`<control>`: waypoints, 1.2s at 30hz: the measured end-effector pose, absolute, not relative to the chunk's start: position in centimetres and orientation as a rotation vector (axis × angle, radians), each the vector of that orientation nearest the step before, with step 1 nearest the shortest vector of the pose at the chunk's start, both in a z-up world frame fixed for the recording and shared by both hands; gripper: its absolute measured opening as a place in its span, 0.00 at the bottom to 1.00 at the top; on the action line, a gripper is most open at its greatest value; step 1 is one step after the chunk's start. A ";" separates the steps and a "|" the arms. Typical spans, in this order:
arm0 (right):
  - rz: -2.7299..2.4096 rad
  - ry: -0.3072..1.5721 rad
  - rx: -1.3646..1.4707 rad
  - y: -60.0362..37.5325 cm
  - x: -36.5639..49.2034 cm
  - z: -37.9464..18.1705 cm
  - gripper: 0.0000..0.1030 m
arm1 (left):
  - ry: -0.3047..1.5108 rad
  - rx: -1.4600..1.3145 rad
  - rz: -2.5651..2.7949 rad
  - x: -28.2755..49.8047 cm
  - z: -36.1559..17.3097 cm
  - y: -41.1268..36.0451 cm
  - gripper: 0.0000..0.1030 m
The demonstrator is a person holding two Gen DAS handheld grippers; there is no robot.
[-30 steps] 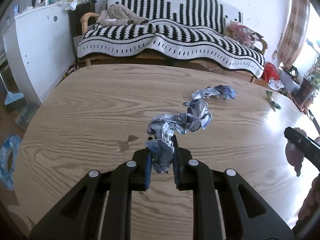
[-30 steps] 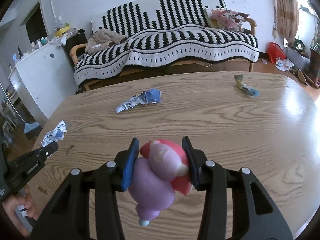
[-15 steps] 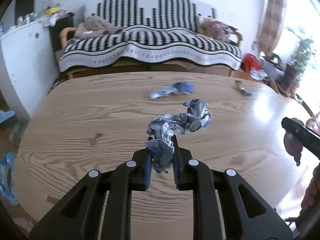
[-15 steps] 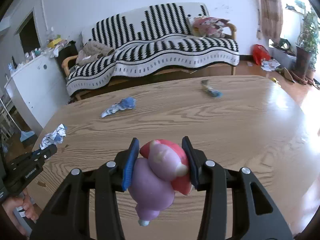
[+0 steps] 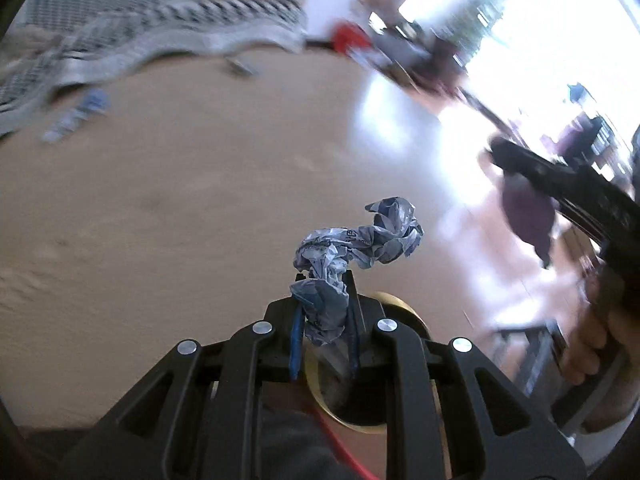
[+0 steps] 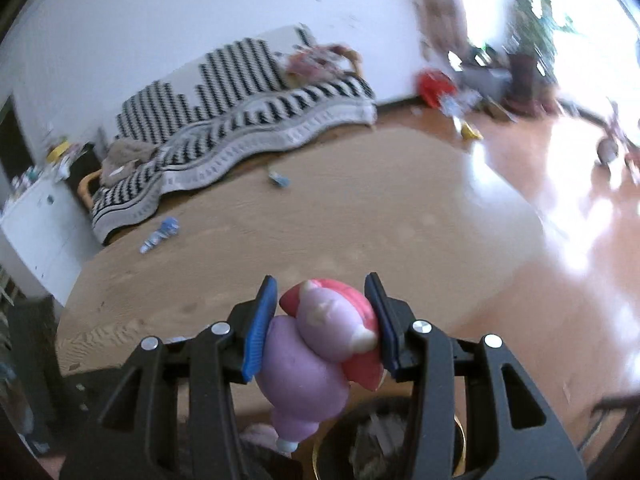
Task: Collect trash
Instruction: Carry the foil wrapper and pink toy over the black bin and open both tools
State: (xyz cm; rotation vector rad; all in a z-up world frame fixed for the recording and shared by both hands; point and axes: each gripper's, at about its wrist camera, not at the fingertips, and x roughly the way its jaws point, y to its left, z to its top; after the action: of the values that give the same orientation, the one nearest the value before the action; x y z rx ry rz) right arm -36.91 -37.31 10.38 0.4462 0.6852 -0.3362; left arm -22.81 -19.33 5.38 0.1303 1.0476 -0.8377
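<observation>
Gripping crumpled paper [image 5: 352,240], left tool [image 5: 324,336] sees right tool [image 6: 325,320] clamping toy [image 6: 320,344].

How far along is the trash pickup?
Done: nothing clearly binned; the gold-rimmed bin has something dark inside, too blurred to identify.
In hand: the left gripper is shut on crumpled paper, the right gripper on a pink and purple toy, both above the bin.
Left: a blue wrapper and a small scrap lie on the table.
</observation>
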 end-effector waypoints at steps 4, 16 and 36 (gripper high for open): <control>-0.397 0.848 0.625 -40.5 -41.0 2.0 0.44 | 1.158 0.295 -0.959 -27.6 0.5 -24.2 0.16; -0.434 0.993 0.769 -41.8 -43.3 -5.8 0.44 | 1.306 0.392 -0.976 -30.3 -5.4 -28.6 0.16; -0.460 0.873 0.665 -43.1 -42.4 -1.2 0.94 | 1.158 0.285 -0.960 -27.5 1.6 -25.2 0.94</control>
State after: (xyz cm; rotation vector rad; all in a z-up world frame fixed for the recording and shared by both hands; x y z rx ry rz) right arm -42.38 -43.06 -1.15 0.6647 0.8728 -0.4604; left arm -27.45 -25.21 1.60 0.2846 1.1580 -0.9603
